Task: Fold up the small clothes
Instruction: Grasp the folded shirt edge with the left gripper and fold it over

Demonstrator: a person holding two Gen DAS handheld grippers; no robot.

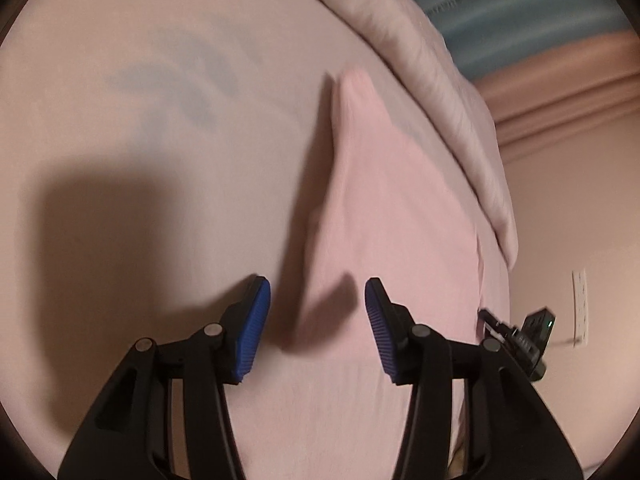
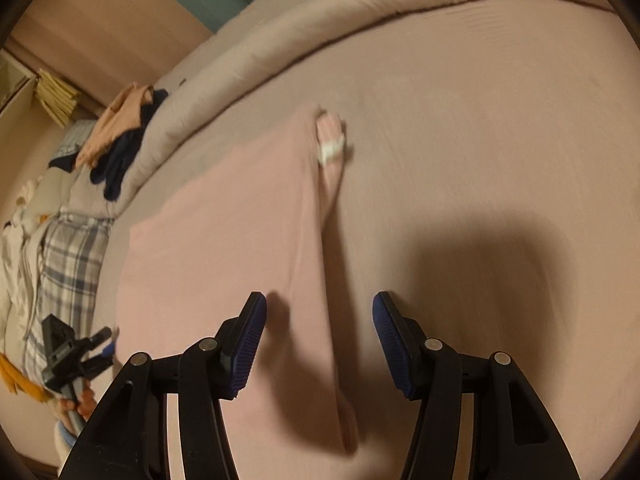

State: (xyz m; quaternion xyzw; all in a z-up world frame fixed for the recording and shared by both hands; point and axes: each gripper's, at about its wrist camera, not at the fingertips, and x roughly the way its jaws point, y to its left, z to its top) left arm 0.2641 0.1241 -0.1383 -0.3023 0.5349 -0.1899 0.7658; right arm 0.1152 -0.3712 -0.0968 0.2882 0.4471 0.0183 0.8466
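Showing only rightward: white tag [image 2: 330, 151] on pink garment [image 2: 224, 216]; both tools gape empty.

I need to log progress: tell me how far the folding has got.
Done: the pink garment lies on the bed sheet with one fold laid over. In hand: nothing; the left gripper and right gripper are both open above it. Left: further folds, and the clothes pile by the rolled duvet.
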